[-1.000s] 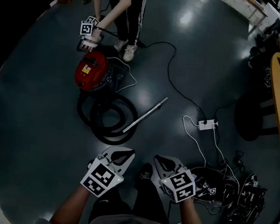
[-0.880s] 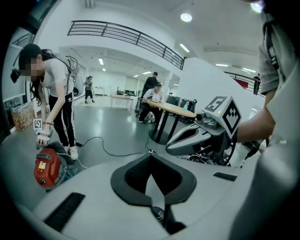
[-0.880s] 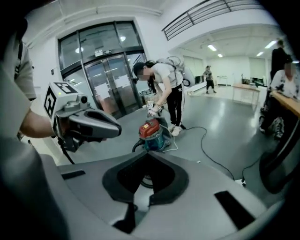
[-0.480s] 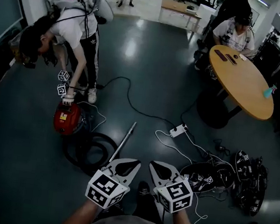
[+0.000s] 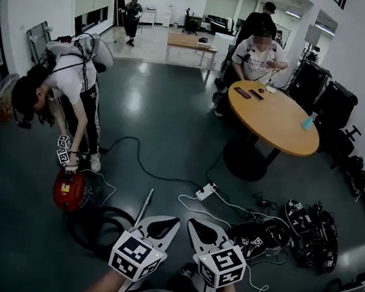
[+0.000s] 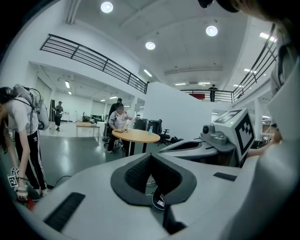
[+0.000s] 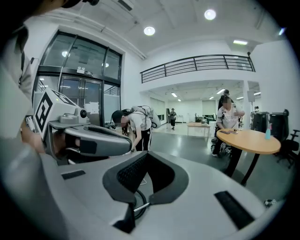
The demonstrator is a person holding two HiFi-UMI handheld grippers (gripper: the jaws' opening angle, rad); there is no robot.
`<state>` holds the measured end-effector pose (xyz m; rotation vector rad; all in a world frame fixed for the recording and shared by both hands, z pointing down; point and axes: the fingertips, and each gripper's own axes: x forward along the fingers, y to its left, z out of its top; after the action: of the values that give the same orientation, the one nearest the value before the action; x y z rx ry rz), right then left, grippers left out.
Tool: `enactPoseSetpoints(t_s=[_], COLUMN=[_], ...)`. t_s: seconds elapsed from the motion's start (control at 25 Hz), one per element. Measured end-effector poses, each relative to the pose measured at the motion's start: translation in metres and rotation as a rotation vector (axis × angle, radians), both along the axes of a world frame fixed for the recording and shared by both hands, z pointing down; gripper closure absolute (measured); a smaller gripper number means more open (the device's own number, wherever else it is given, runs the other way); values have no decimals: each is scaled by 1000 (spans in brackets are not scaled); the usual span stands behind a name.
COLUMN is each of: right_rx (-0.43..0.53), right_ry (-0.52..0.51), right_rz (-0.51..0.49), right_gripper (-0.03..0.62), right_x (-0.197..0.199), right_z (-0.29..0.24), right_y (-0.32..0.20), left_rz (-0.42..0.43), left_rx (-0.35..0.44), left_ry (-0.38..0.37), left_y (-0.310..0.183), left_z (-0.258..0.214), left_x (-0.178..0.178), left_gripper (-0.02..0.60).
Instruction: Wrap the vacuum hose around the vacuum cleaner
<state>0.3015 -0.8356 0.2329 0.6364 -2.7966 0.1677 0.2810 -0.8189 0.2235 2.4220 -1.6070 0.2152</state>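
Grey floor (image 5: 172, 124), vacuum hose (image 5: 109, 212) coiled left of L gripper (image 5: 163, 223), apart

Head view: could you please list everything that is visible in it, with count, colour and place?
vacuum cleaner: one, red, floor at left
vacuum hose: one, black, coiled on the floor beside the vacuum cleaner
metal tube: one, silver, floor, next to the hose
power strip: one, white, floor at centre
round table: one, wooden, right
bottle: one, teal, on the table
standing person: one, white top, bent over the vacuum cleaner
seated person: one, behind the table
left hand-held gripper: one, white, bottom centre, shut, empty
right hand-held gripper: one, white, beside it, shut, empty
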Motion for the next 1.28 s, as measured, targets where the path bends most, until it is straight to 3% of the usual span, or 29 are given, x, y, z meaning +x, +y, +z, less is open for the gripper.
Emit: enactPoseSetpoints(t_s=[0.32,1.28], right_rx=[49,45], right_ry=[-70,-61], right_rz=[31,-10], right_gripper=[591,591], right_x=[15,10], right_z=[-27,-26], right_y=[7,34], left_rz=[29,-1], left_rx=[59,35], left_ry=[-6,25], left_y=[5,31], left_z=[-18,-15], left_x=[12,12], left_gripper=[574,574])
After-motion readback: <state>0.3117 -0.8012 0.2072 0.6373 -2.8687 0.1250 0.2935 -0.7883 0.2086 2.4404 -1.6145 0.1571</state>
